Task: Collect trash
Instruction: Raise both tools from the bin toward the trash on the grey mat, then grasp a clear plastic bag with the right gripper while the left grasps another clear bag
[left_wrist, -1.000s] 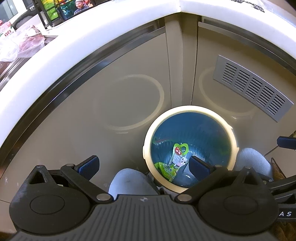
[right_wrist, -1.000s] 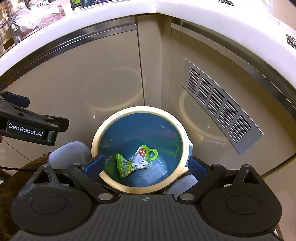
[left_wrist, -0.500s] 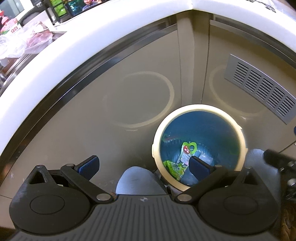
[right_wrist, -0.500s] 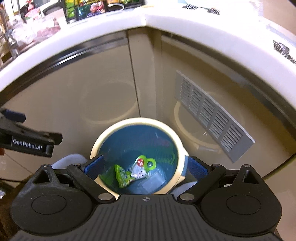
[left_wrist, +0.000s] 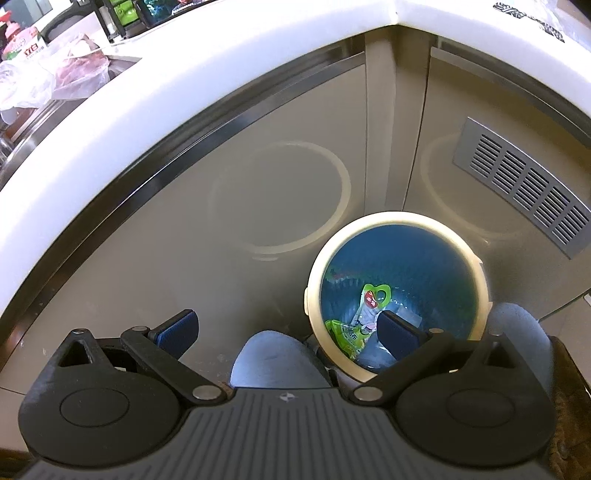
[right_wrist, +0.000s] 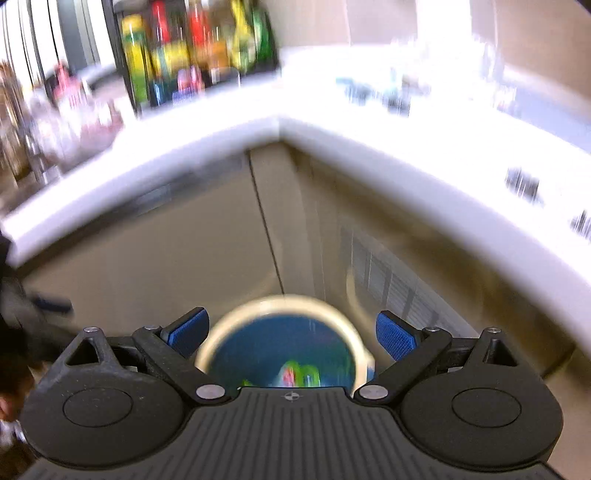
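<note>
Both grippers, left gripper (left_wrist: 286, 332) and right gripper (right_wrist: 291, 334), are spread wide, empty. Green wrapper (left_wrist: 345, 334) lies in the bin (left_wrist: 314, 291), just beyond our left fingertips. Risk: right view blurs; we could clip the rim.

Legible text is sparse. Green wrapper (left_wrist: 345, 334) in the bin (left_wrist: 312, 295): printed characters present, too small to read. White-and-green package (left_wrist: 24, 46) on the surface (left_wrist: 155, 96), upper left: red characters, unreadable. Right wrist view is motion-blurred; nothing legible there.
</note>
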